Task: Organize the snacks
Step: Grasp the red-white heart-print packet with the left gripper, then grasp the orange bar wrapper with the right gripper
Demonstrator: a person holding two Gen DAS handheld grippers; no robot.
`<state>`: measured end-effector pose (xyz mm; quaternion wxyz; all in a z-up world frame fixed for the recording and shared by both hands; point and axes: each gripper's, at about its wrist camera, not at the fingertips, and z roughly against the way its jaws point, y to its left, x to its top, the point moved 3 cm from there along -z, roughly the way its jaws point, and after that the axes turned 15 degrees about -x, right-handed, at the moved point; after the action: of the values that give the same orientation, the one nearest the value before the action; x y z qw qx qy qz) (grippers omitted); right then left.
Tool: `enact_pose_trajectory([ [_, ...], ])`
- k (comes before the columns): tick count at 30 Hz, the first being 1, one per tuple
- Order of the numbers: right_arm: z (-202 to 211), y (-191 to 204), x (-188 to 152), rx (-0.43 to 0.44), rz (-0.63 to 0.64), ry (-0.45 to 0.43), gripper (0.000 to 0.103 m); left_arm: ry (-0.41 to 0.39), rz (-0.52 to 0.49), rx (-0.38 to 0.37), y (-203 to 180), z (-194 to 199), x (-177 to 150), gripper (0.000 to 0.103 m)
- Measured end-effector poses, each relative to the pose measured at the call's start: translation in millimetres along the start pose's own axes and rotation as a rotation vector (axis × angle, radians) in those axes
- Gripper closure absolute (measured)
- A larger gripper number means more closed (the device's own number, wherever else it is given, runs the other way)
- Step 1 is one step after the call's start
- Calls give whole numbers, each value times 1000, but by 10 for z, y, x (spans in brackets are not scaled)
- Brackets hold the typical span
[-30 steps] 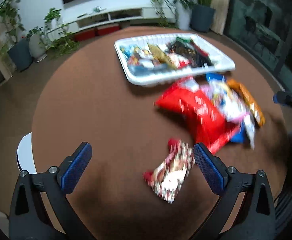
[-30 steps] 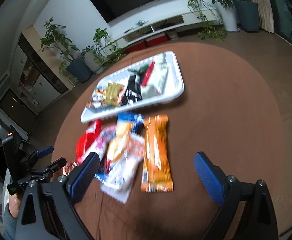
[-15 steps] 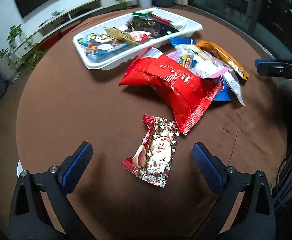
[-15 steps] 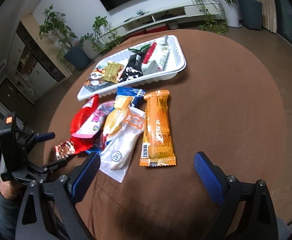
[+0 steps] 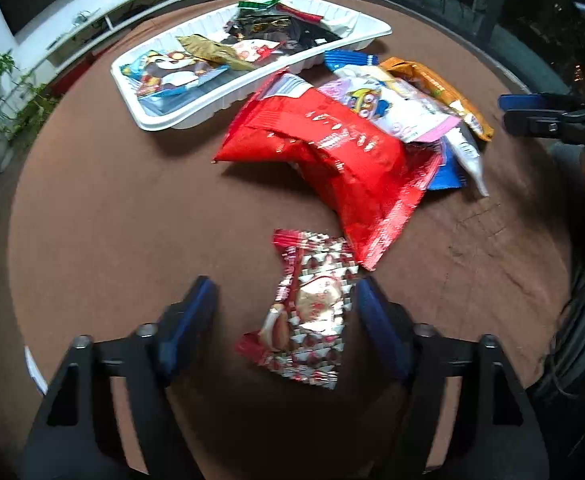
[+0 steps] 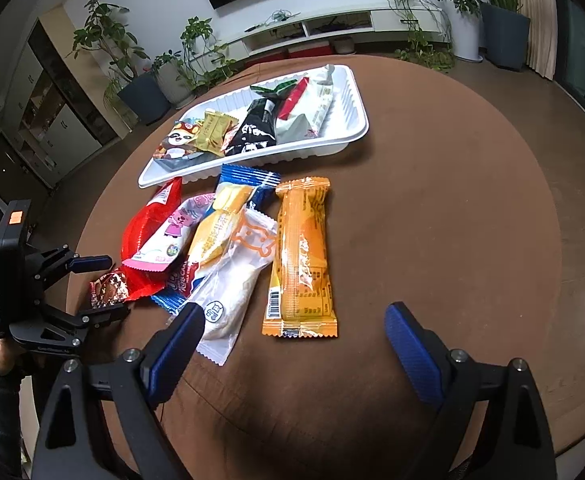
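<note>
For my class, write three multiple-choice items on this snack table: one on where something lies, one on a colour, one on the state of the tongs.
1. Where does the small red-and-silver snack packet lie?
A. in the white tray
B. on the brown table between the left tongs' fingers
C. under the orange packet

2. What colour is the long packet nearest the right tongs?
A. green
B. black
C. orange

3. How do the right tongs stand?
A. wide open, holding nothing
B. shut on a packet
C. resting inside the tray

Key: 1 B, the left tongs are closing around it on the table, outside the white tray. 2 C, the orange packet lies just ahead of them. 3 A, nothing sits between their fingers.
</note>
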<state>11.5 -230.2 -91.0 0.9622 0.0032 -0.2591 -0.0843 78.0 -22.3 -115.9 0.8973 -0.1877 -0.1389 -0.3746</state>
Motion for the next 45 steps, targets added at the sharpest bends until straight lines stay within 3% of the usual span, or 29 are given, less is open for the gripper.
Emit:
enact_pose_trajectory([
  [2, -3, 12, 21, -6, 11, 3, 10, 8, -8, -14, -21, -7, 29, 56],
  [7, -4, 27, 58, -17, 40, 8, 10, 36, 1, -28, 9, -27, 76, 61],
  [9, -13, 26, 84, -27, 52, 13, 10, 42, 12, -33, 31, -22, 81, 70],
  [15, -130, 53, 200, -67, 98, 51, 16, 7, 73, -64, 88, 72, 2, 72],
  [22, -333, 156, 349, -108, 148, 90, 25, -93, 160, -86, 33, 260, -181, 72],
  [29, -516, 195, 473, -131, 169, 128, 43, -213, 267, -110, -52, 345, -280, 72],
  [36, -468, 270, 366, -212, 260, 120, 52, -229, 277, -98, -161, 242, -205, 72],
  [38, -435, 354, 317, -207, 288, 112, 62, -242, 280, -84, -161, 251, -180, 72],
  [45, -390, 329, 291, -183, 280, 109, 82, -264, 292, -65, -149, 263, -142, 72],
])
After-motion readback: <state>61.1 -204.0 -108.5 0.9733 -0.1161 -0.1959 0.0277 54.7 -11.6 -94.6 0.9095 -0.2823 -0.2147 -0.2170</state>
